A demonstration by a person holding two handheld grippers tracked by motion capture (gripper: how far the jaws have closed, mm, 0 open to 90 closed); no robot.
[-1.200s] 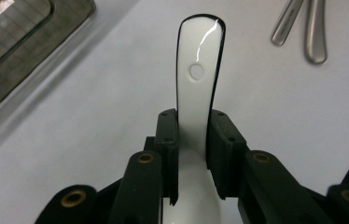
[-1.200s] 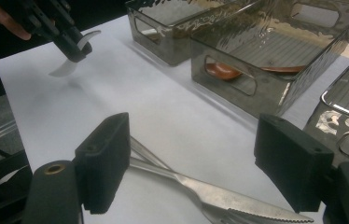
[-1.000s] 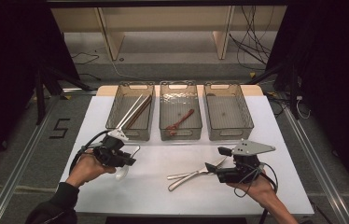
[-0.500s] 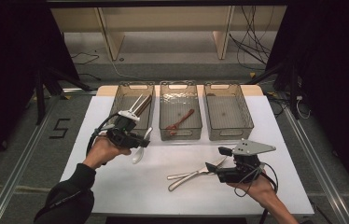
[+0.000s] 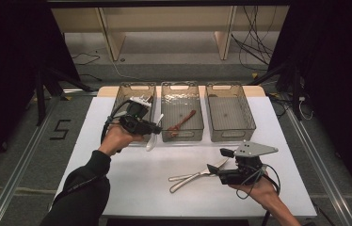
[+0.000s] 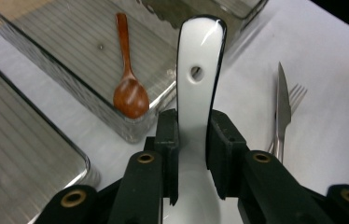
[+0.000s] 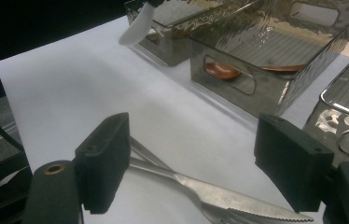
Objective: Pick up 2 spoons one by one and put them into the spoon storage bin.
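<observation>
glossy white ceramic spoon [image 6: 199, 70] clamped in left tool [image 6: 192, 135], right tool [image 7: 193, 163] gaping over serrated steel knife [image 7: 219, 193]

The spoon [image 6: 199, 70] is white, glossy ceramic, with a small hole through its handle near the tip. It is clamped across the handle between the fingers [image 6: 168, 140] of the left gripper [image 5: 155, 127], handle pointing away from the gripper and bowl toward it. It hangs above the worktop [image 5: 132, 183], tilted, at the near edge of the left bin [image 5: 117, 101] and the middle bin [image 5: 181, 134].
</observation>
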